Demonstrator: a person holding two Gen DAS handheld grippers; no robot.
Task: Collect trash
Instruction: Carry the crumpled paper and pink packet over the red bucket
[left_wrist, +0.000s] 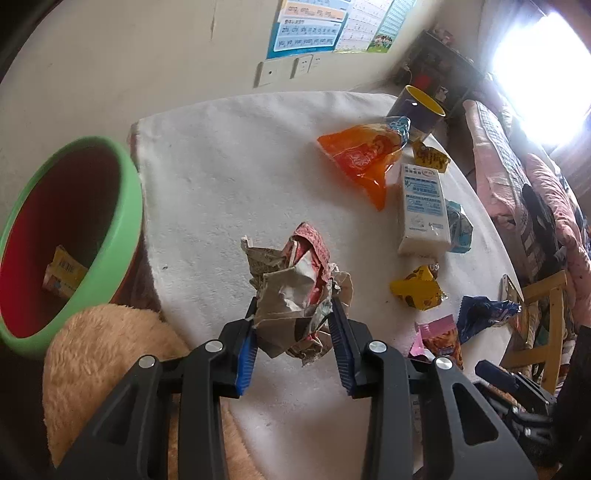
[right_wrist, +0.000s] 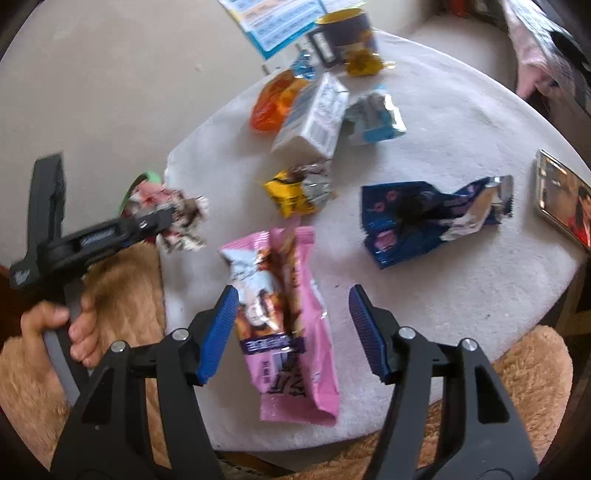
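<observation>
The left gripper (left_wrist: 293, 299) clenches a crumpled red-and-brown paper wrapper (left_wrist: 295, 291) above the white cloth-covered surface (left_wrist: 221, 177), short of the green-rimmed red bin (left_wrist: 122, 206), and that loose wad could slip out, while the released right gripper (right_wrist: 291, 332) straddles a pink snack packet (right_wrist: 291, 325).

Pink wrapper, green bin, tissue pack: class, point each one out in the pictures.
Pink wrapper (right_wrist: 284, 325), right wrist view, on its printed middle.
Green bin (left_wrist: 129, 206), left wrist view, on its green rim.
Tissue pack (left_wrist: 423, 210), left wrist view, on its top face.
</observation>
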